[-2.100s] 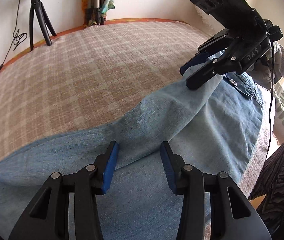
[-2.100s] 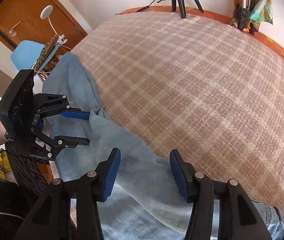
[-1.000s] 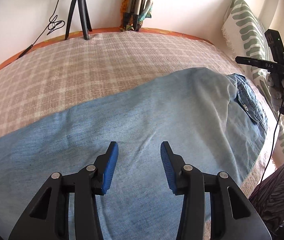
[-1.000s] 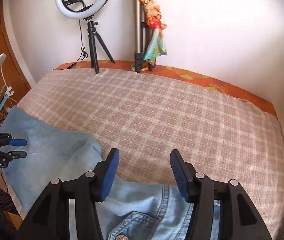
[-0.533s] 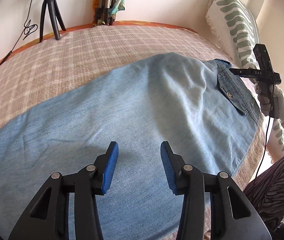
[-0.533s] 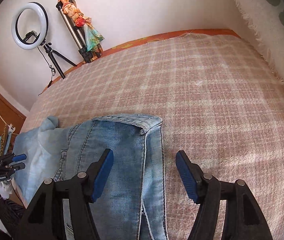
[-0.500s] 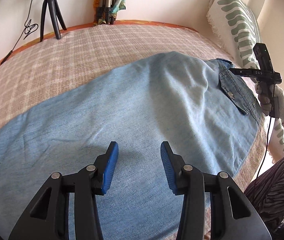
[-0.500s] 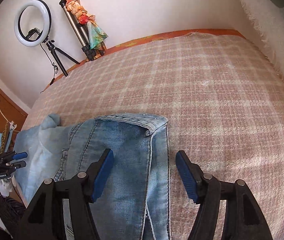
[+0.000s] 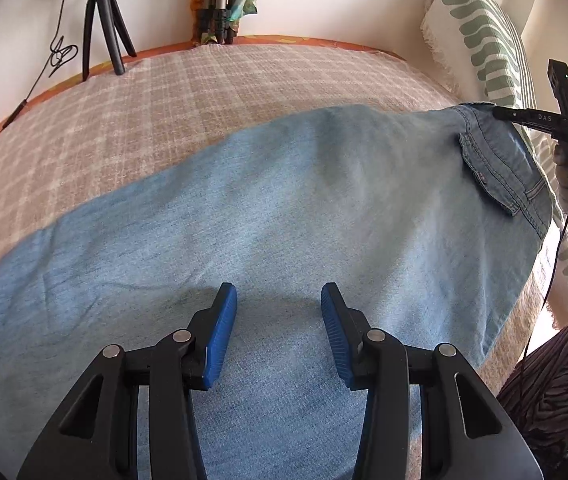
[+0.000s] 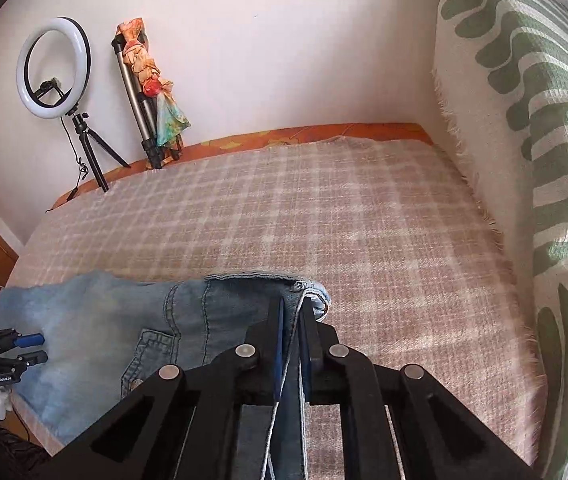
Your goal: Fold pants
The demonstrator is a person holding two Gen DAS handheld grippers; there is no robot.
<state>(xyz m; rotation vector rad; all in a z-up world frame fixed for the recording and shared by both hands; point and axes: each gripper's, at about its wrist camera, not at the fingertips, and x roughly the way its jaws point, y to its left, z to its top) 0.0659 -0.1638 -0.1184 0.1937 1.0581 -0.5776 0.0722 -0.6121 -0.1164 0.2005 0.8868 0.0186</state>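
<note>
The pants [image 9: 284,216] are lying stretched across the bed [image 9: 188,104], on a checked blanket, waist end toward the striped pillow [image 10: 543,160] and legs running off the other way. The right hand-held gripper [image 10: 289,320] is clenching the waistband [image 10: 260,280] at its corner, denim pinched between the blue pads. The left hand-held gripper [image 9: 279,300] is hovering released over the mid-leg area, its pads spread with nothing between them; whether they are touching the cloth is hard to tell.

The step in hand appears to be the start of a fold: one end is being gripped while the other gripper is being placed. Judging by this, the next move calls for the left gripper closing on the fabric or on a leg edge, then both carrying cloth over so one half lands on the other, with edges kept aligned.

The hems are cut off at the frame's lower left in the left wrist view. Whether the two legs are already lying one upon the other is unclear, since only one broad denim layer is showing. The near bed edge is hidden behind the gripper bodies.
</note>
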